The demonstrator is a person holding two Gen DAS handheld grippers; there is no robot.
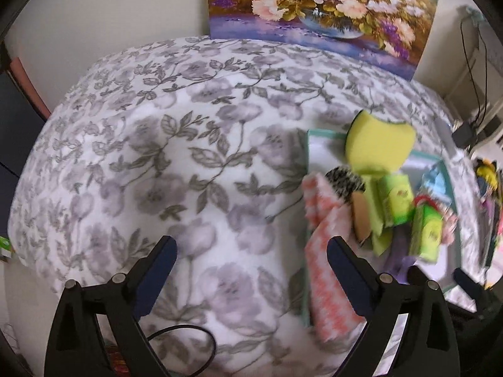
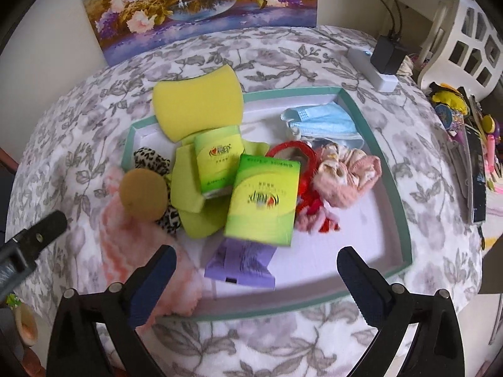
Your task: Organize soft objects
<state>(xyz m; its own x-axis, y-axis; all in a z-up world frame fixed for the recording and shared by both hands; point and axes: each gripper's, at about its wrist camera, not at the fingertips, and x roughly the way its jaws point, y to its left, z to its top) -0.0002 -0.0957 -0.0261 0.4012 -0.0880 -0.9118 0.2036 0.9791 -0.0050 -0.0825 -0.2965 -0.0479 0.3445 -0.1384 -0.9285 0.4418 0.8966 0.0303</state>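
Hovering over a flower-print blanket [image 1: 176,144], the left claw [image 1: 251,253] stands wide with nothing between its pads. In the left wrist view the teal-rimmed tray [image 1: 307,150] lies to its right, crowded with soft things. A pink towel [image 1: 327,260] hangs over the tray's near rim onto the blanket, just under the claw's right finger. A yellow sponge [image 1: 377,147] perches on the far rim. The picture is blurred at that side, so finer contact cannot be told.

In the right wrist view the right claw [image 2: 256,267] is equally wide and empty, poised above the tray [image 2: 405,220]. Below it a purple pack [image 2: 242,264] lies partly under a green tissue pack [image 2: 264,198], which leans on a second tissue pack [image 2: 218,163]. A round tan sponge [image 2: 143,194], a leopard scrunchie [image 2: 147,157], a pink scrunchie [image 2: 345,172] and a blue mask [image 2: 320,119] fill the rest. The left claw's tip shows at the left edge.

The risks, as judged: the stacked packs could slide if one is nudged, the sponge could tip off the rim, and the towel could drag neighbours out. Both claws working so close might also collide.
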